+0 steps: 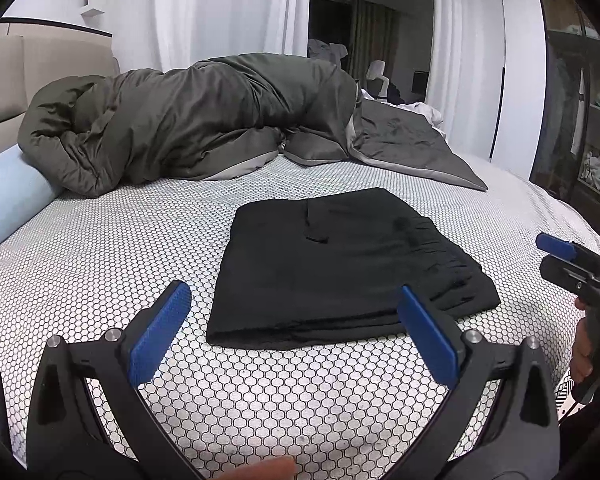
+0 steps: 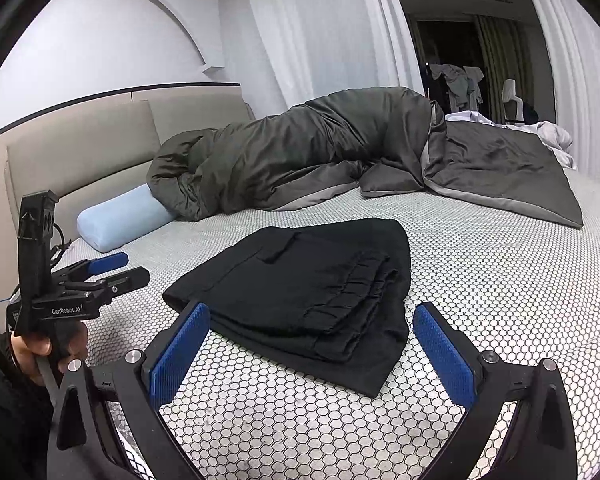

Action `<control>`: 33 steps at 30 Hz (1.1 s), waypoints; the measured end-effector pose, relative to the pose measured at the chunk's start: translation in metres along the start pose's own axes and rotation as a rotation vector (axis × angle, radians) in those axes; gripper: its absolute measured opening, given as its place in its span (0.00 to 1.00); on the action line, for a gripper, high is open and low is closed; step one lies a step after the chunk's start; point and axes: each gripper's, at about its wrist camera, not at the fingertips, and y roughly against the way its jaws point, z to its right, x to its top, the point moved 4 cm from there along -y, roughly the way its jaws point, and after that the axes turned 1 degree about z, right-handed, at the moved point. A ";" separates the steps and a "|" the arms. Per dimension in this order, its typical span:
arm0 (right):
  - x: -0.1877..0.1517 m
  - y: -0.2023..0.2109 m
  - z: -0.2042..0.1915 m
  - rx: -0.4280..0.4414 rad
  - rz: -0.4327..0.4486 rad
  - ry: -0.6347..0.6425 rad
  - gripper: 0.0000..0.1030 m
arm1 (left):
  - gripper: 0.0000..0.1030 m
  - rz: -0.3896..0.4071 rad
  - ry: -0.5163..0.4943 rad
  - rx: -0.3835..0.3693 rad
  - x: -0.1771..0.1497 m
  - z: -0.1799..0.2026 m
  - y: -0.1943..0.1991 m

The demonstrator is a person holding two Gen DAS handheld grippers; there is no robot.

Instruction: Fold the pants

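Pants: black pants (image 1: 340, 268) lie folded into a compact, layered rectangle on the bed, gathered waistband on top toward the right side; nothing touches them.
Bed: a sheet (image 1: 100, 264) with a small black-and-white hexagon print covers it.
Left hand-held gripper (image 1: 296, 312): blue-padded fingers spread wide apart, holding nothing, hovering just in front of the pants' near edge.
Right hand-held gripper (image 2: 312, 336): fingers likewise spread wide and empty, just short of the pants' near corner.
Hand (image 2: 40, 346): in the right wrist view, a hand grips the left tool's handle.
Behind the pants: a bunched dark grey duvet (image 1: 188, 120), a pale blue bolster pillow (image 2: 120, 216), and a beige padded headboard (image 2: 80, 152).
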 end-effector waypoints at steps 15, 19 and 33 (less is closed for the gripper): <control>0.000 0.000 0.001 -0.010 0.001 0.004 1.00 | 0.99 -0.010 -0.020 -0.010 -0.002 -0.003 -0.004; -0.001 0.000 0.002 -0.009 0.000 0.003 1.00 | 0.99 -0.008 -0.019 -0.010 -0.002 -0.004 -0.004; -0.001 0.000 0.003 -0.008 -0.002 0.008 1.00 | 0.99 -0.007 -0.022 -0.008 -0.003 -0.003 -0.003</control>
